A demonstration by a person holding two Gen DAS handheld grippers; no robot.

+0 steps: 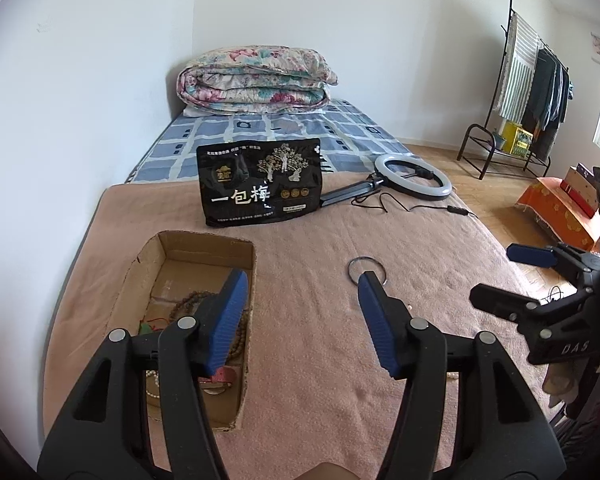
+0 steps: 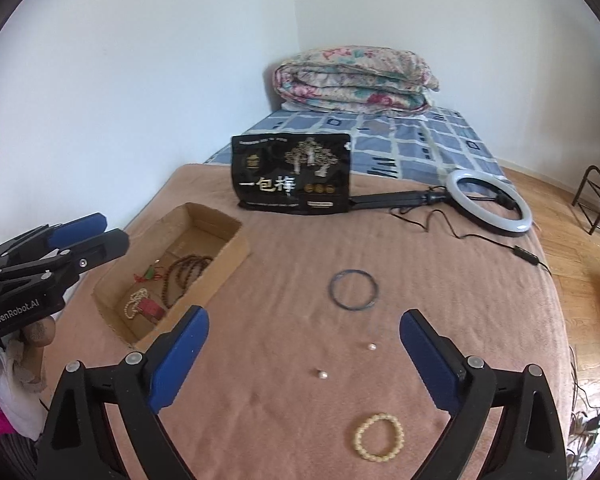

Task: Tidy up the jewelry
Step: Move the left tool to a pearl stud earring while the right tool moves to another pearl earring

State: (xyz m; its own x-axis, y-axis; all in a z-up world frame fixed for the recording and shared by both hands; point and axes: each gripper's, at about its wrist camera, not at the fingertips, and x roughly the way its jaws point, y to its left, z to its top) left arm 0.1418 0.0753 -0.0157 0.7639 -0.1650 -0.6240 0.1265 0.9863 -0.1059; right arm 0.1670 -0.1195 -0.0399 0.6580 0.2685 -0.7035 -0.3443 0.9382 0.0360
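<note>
Pink blanket on the bed: your open brown cardboard box [image 2: 172, 268] at left already holds bead strings. Dark thin bangle [image 2: 354, 290], two loose pearls (tiny) and cream bead bracelet [image 2: 379, 437] at lower centre remain. Left gripper [image 1: 302, 322] and right gripper [image 2: 304, 356] gape, empty.

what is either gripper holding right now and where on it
Nothing. The left gripper and right gripper are both open and empty; the bangle and bead bracelet lie on the blanket.
</note>
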